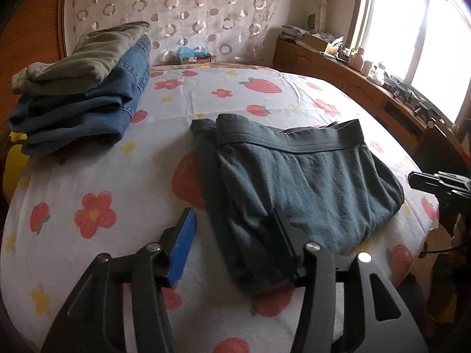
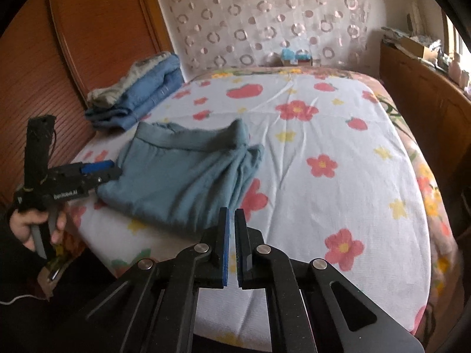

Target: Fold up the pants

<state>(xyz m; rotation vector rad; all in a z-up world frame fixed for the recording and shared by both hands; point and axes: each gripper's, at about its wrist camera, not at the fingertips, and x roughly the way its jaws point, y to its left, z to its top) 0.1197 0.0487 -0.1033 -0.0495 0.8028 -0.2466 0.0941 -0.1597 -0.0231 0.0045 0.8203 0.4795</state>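
Teal knit pants (image 1: 294,182), folded, are laid near the bed's (image 1: 97,173) front edge. Left gripper (image 1: 235,247) is spread, one finger over them, gripping nothing; right gripper (image 2: 232,244) is closed, empty.

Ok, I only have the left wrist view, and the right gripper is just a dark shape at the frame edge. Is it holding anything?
Observer: No. The right gripper is shut with nothing between its pads, by the near edge of the teal pants.
Operator: Is a hand visible anywhere?
Observer: Yes. A hand grips the handle of the left gripper, whose tips sit at the pants' left corner.
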